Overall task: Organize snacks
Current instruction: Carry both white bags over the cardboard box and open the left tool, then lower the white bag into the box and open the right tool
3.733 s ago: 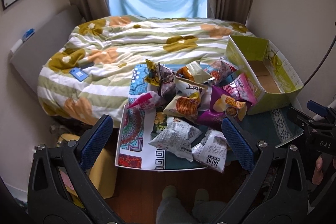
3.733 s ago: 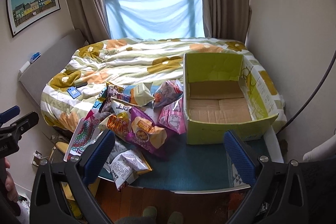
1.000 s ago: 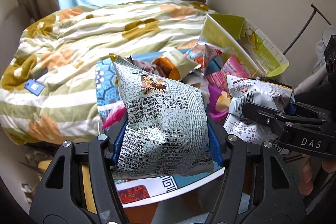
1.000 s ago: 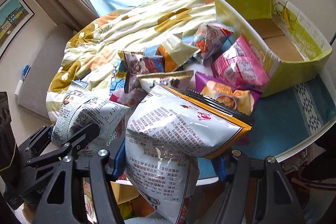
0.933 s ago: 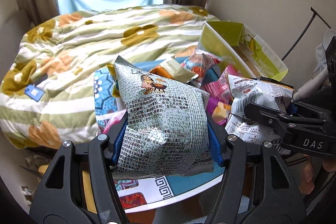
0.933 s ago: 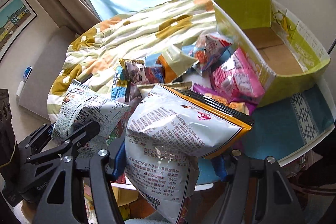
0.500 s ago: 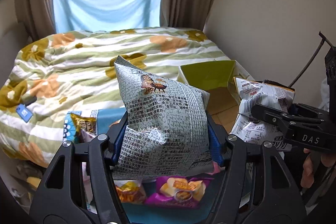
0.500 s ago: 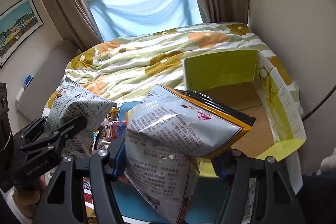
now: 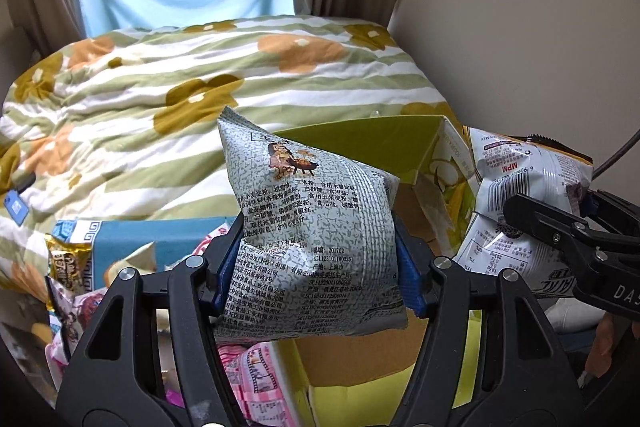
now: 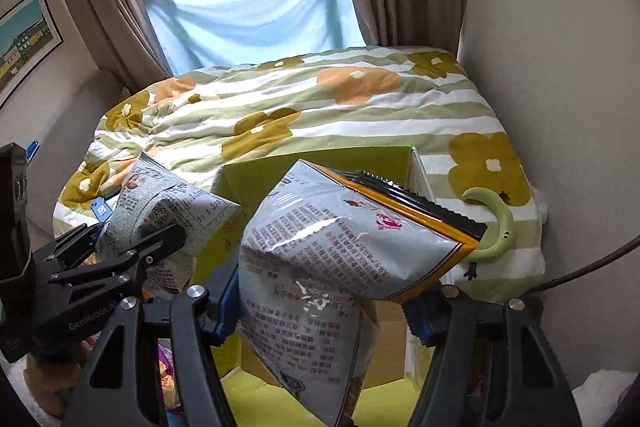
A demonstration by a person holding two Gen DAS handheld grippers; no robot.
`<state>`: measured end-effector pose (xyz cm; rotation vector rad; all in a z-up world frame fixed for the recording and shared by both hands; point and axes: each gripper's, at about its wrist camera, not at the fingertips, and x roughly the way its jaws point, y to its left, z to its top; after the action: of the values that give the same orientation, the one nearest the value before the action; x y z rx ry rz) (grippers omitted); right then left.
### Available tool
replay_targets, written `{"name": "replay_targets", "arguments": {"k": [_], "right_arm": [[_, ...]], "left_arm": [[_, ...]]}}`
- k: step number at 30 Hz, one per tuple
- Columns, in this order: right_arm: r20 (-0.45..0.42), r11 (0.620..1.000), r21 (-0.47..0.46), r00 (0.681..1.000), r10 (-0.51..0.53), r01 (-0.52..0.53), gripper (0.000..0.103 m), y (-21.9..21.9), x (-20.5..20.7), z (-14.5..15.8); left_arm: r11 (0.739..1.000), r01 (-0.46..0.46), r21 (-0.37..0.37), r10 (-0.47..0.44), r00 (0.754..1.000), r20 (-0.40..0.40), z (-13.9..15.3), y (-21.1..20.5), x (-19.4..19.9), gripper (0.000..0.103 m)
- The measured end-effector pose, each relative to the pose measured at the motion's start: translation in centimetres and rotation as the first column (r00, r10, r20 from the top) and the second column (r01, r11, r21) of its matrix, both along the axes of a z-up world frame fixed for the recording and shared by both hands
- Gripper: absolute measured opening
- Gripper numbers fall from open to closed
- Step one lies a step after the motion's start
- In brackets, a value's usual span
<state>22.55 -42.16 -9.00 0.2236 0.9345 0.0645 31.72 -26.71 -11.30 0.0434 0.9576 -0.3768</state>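
My left gripper [image 9: 316,267] is shut on a grey speckled snack bag [image 9: 308,235] and holds it above the near left part of the open green cardboard box [image 9: 376,147]. My right gripper [image 10: 320,303] is shut on a silver snack bag with an orange and black edge [image 10: 344,251], held above the same box [image 10: 248,187]. Each gripper shows in the other's view: the right one with its bag [image 9: 520,203] at the right, the left one with its bag [image 10: 168,211] at the left. The box's brown floor [image 9: 360,359] shows below the bags.
More snack bags lie left of the box on a blue patterned board [image 9: 160,235], among them a pink one [image 9: 256,379] and a gold one [image 9: 64,263]. Behind is a bed with a flowered quilt [image 9: 200,75]. A green plush toy [image 10: 500,223] lies right of the box.
Both grippers have moved right and forward with their bags, from beside the snack pile to above the green box. Both stay shut.
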Motion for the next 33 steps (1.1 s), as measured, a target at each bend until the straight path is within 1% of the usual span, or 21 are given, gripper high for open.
{"name": "replay_targets", "arguments": {"k": [2, 3, 4, 5, 6, 7, 9, 15, 21, 25, 29, 30, 32, 33], "right_arm": [[-0.01, 1.0, 0.003, 1.0, 0.001, -0.001, 0.062, -0.7, 0.4, -0.6], [-0.015, 1.0, 0.001, 1.0, 0.001, -0.001, 0.062, -0.9, 0.6, -0.9], [-0.02, 1.0, 0.001, 1.0, -0.002, 0.002, 0.062, -1.1, 0.7, -1.1], [-0.025, 1.0, 0.004, 1.0, -0.007, 0.007, 0.062, -1.3, 0.9, -1.4], [-0.031, 1.0, 0.009, 0.999, -0.012, 0.012, 0.062, -1.5, 1.0, -1.6], [-0.036, 1.0, 0.012, 0.999, -0.017, 0.018, 0.062, -1.8, 1.1, -1.8], [-0.052, 1.0, 0.013, 0.998, -0.026, 0.027, 0.062, -2.1, 1.3, -2.1], [-0.083, 1.0, -0.022, 0.996, -0.011, 0.009, 0.062, -2.1, 2.0, -3.0], [-0.11, 1.0, 0.007, 0.994, 0.023, -0.022, 0.062, -2.2, 3.8, -4.1], [-0.1, 0.998, 0.035, 0.994, 0.053, -0.05, 0.062, -2.2, 5.7, -4.2], [-0.1, 0.995, 0.057, 0.991, 0.092, -0.087, 0.062, -1.8, 7.5, -5.2], [-0.102, 0.994, 0.063, 0.99, 0.099, -0.093, 0.063, -1.6, 7.8, -5.5], [-0.112, 0.992, 0.082, 0.988, 0.104, -0.096, 0.072, -1.6, 8.4, -6.5], [-0.122, 0.991, 0.089, 0.987, 0.108, -0.097, 0.083, -1.6, 8.6, -7.0]], "left_arm": [[1.0, 0.0, 0.016, 0.0, 1.0, -0.016, -0.9, -0.9, 0.9, 0.062], [0.999, 0.0, 0.034, 0.001, 1.0, -0.026, -1.3, -1.4, 1.3, 0.066], [0.999, -0.005, 0.051, 0.006, 1.0, -0.027, -1.5, -1.7, 1.6, 0.074], [0.998, -0.008, 0.063, 0.01, 1.0, -0.024, -1.7, -1.8, 1.7, 0.079], [0.998, -0.013, 0.067, 0.014, 1.0, -0.019, -1.6, -1.7, 1.7, 0.09], [0.998, -0.02, 0.066, 0.021, 1.0, -0.013, -1.6, -1.2, 1.6, 0.096], [0.998, -0.035, 0.06, 0.036, 0.999, -0.008, -1.4, -0.3, 1.2, 0.097], [0.997, -0.063, 0.054, 0.066, 0.997, -0.045, -1.7, 2.5, -0.6, 0.097], [0.993, -0.108, 0.043, 0.11, 0.993, -0.05, -1.7, 4.2, -2.4, 0.097], [0.99, -0.131, 0.048, 0.133, 0.99, -0.049, -2.1, 4.4, -2.4, 0.097], [0.987, -0.15, 0.054, 0.153, 0.987, -0.058, -2.6, 4.4, -2.2, 0.097], [0.986, -0.155, 0.057, 0.158, 0.986, -0.056, -2.5, 4.3, -2.1, 0.097], [0.983, -0.17, 0.071, 0.173, 0.984, -0.05, -2.6, 4.3, -2.0, 0.097], [0.982, -0.175, 0.077, 0.179, 0.983, -0.048, -2.7, 4.2, -2.0, 0.097]]}}
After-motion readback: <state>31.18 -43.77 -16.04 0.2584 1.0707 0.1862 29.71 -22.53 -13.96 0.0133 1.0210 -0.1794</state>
